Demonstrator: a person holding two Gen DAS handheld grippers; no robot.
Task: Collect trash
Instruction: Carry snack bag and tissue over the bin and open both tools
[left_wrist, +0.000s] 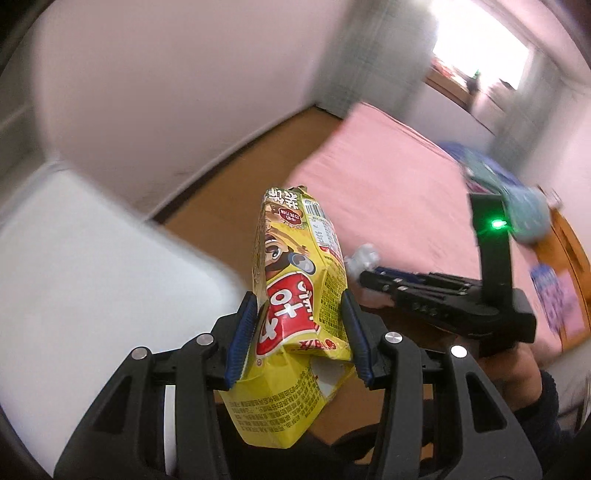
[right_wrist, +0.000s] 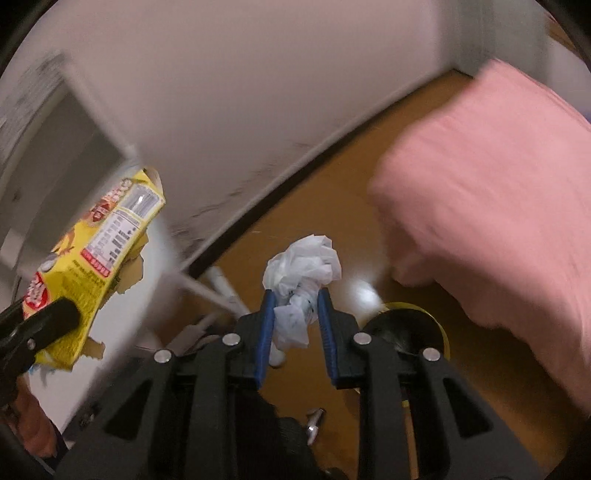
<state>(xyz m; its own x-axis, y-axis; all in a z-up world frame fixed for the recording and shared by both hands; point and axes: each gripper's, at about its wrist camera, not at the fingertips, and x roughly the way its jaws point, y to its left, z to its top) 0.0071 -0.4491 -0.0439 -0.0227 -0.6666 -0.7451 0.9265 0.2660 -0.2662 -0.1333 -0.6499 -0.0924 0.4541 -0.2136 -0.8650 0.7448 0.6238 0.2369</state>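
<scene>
My left gripper (left_wrist: 299, 301) is shut on a torn yellow snack box (left_wrist: 295, 295) with red Korean lettering and holds it up in the air. The box also shows at the left of the right wrist view (right_wrist: 99, 236). My right gripper (right_wrist: 295, 295) is shut on a crumpled white paper wad (right_wrist: 301, 269) above the wooden floor. The right gripper also shows in the left wrist view (left_wrist: 373, 278), to the right of the box, with the wad (left_wrist: 364, 258) at its tip.
A pink bed (left_wrist: 388, 177) lies to the right, also in the right wrist view (right_wrist: 498, 192). A white table (left_wrist: 85, 266) stands at the left. A white wall (right_wrist: 258, 92) meets the wooden floor (right_wrist: 314, 210). A yellow-rimmed round container (right_wrist: 406, 325) sits on the floor below my right gripper.
</scene>
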